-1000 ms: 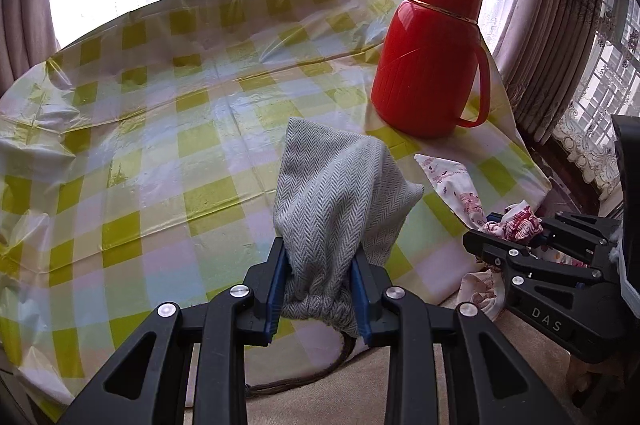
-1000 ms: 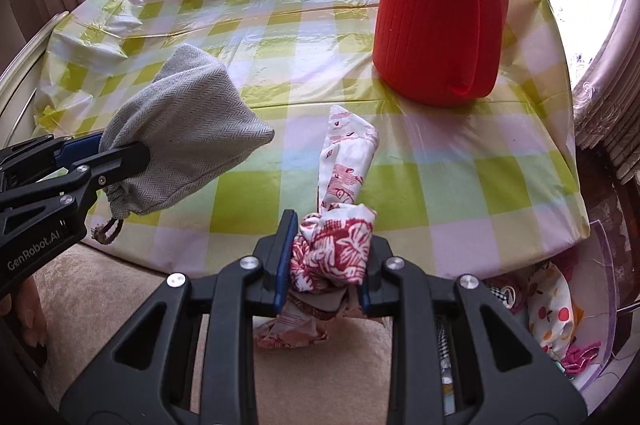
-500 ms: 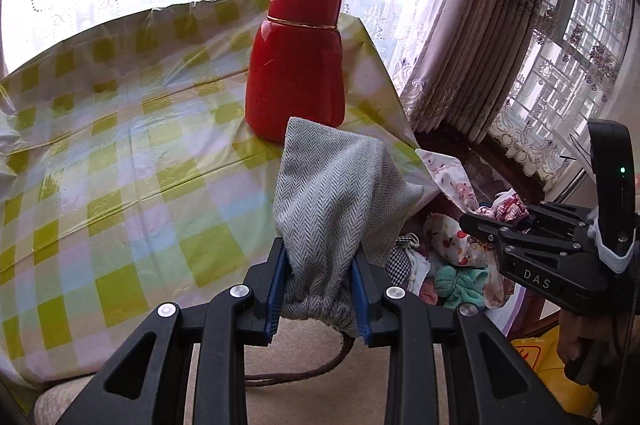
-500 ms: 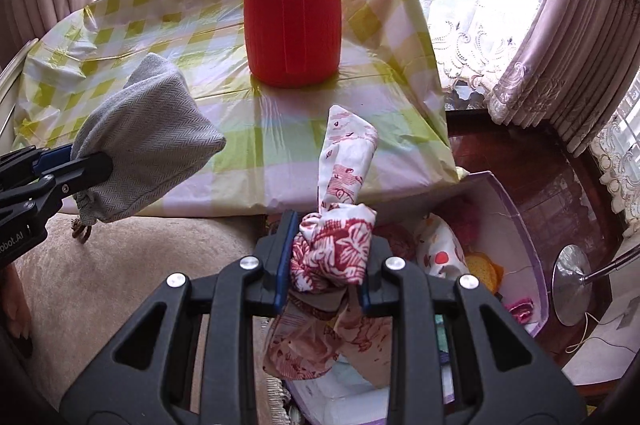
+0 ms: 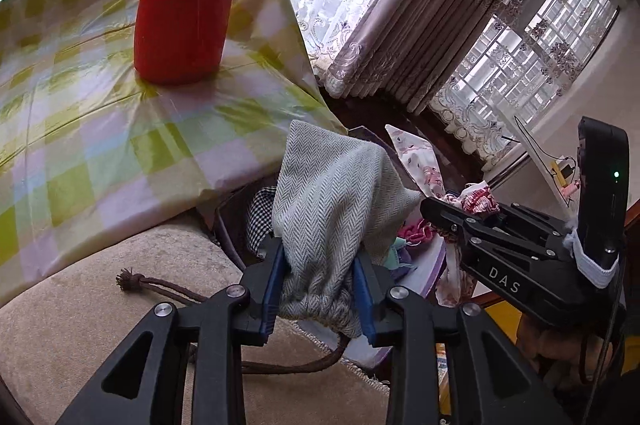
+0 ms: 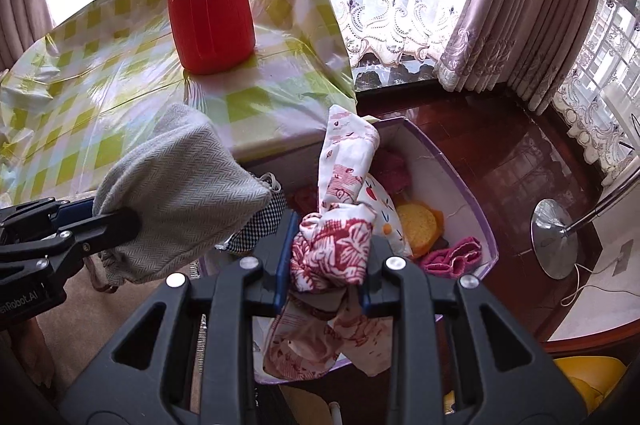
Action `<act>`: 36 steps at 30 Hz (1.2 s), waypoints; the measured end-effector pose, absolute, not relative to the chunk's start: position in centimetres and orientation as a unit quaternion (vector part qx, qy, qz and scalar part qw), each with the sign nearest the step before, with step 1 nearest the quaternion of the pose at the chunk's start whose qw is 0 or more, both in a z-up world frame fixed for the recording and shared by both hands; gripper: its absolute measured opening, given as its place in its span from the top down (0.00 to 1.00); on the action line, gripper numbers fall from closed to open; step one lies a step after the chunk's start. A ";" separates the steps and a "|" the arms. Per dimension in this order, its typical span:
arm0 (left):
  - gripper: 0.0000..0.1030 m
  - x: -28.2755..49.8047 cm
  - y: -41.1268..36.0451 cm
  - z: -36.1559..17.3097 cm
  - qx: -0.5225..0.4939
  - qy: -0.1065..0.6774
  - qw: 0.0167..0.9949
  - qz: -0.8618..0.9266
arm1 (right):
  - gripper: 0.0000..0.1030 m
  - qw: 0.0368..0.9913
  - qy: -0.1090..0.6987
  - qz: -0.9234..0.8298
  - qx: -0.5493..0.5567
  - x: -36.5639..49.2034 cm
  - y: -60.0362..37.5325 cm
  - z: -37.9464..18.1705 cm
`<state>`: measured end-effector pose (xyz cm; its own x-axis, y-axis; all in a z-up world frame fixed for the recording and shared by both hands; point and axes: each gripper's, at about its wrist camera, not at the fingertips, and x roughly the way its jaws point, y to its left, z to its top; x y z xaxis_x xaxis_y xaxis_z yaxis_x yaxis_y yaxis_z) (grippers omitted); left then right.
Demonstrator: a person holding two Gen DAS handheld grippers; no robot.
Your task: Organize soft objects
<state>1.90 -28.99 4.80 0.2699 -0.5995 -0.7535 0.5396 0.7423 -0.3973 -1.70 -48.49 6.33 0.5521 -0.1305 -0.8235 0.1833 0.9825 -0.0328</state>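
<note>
My left gripper (image 5: pixel 320 265) is shut on a grey herringbone drawstring pouch (image 5: pixel 336 193), held in the air over the near edge of a purple-rimmed box (image 6: pixel 452 177) on the floor beside the table. Its brown cord (image 5: pixel 160 285) trails over the cushion. My right gripper (image 6: pixel 326 257) is shut on a red-and-white patterned cloth (image 6: pixel 332 245), held above the same box. The box holds several soft things: a yellow sponge (image 6: pixel 416 225), a pink cloth (image 6: pixel 452 253), a checked cloth (image 6: pixel 256 225). The pouch (image 6: pixel 176 201) shows at the left of the right wrist view.
A red thermos jug (image 5: pixel 184 1) stands on the table with the yellow-green checked plastic cover (image 5: pixel 80 105). A beige cushion (image 5: pixel 100 305) lies below my left gripper. Curtains (image 6: pixel 520 5) hang behind; a lamp base (image 6: pixel 554 237) stands on the dark wood floor at right.
Both grippers have swung right, off the table and over the floor box, each still holding its cloth. The jug has shifted left in both views.
</note>
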 end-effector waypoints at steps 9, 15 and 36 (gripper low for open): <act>0.38 1.3 -28.3 3.5 -0.054 0.514 0.785 -0.342 | 0.39 0.872 0.474 -0.113 0.040 -2.6 -48.9 5.1; 0.33 0.5 -28.0 1.9 -0.072 0.537 0.769 -0.338 | 0.35 0.874 0.470 -0.117 0.031 -3.0 -48.7 5.4; 0.17 -0.1 -29.9 1.3 -0.024 0.549 0.775 -0.313 | 0.35 0.869 0.479 -0.120 0.040 -3.1 -49.4 4.5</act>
<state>-0.09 -29.91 1.26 0.2022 -0.5112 -0.8353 0.4588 0.8030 -0.3804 -3.06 -49.38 4.49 0.5133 -0.1699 -0.8412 0.2462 0.9682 -0.0453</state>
